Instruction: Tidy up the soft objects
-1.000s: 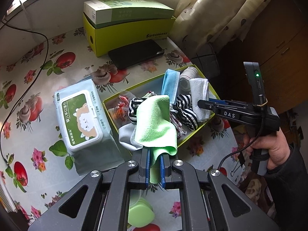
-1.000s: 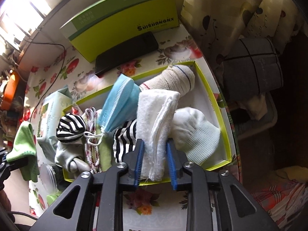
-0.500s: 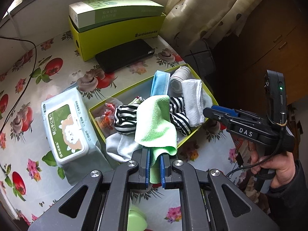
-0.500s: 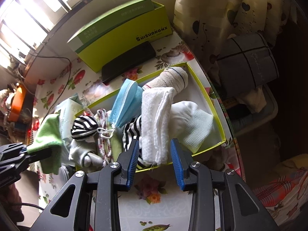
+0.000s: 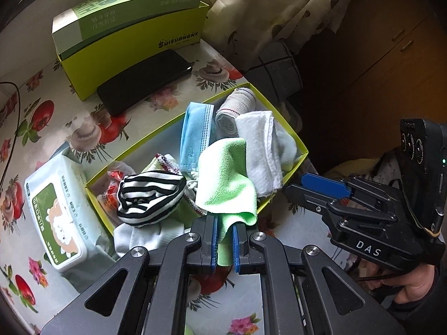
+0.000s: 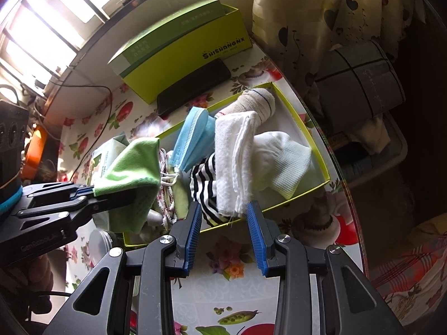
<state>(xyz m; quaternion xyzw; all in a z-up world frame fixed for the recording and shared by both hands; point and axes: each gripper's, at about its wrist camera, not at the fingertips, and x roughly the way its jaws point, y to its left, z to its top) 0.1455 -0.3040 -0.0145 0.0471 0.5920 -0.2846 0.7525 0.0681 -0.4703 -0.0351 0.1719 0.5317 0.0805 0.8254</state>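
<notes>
My left gripper (image 5: 224, 240) is shut on a green cloth (image 5: 225, 180) and holds it above the near edge of a shallow yellow-green box (image 5: 303, 155). The cloth also shows in the right wrist view (image 6: 134, 163). The box holds a folded white towel (image 6: 233, 159), a blue face mask (image 6: 191, 136), a rolled beige sock (image 6: 257, 103), a white sock (image 6: 282, 153) and striped black-and-white cloth (image 5: 151, 195). My right gripper (image 6: 223, 234) is open and empty, just in front of the white towel at the box's near wall (image 6: 296, 198).
A wet-wipes pack (image 5: 56, 212) lies left of the box. A black phone (image 5: 145, 81) leans on a yellow carton (image 5: 125, 42) at the back. The table edge and curtain (image 5: 279, 5) are on the right, with a grey bag (image 6: 360, 83) beyond.
My right gripper opened, let go of the white towel in the box and drew back. My left gripper carried the green cloth to the right, over the box.
</notes>
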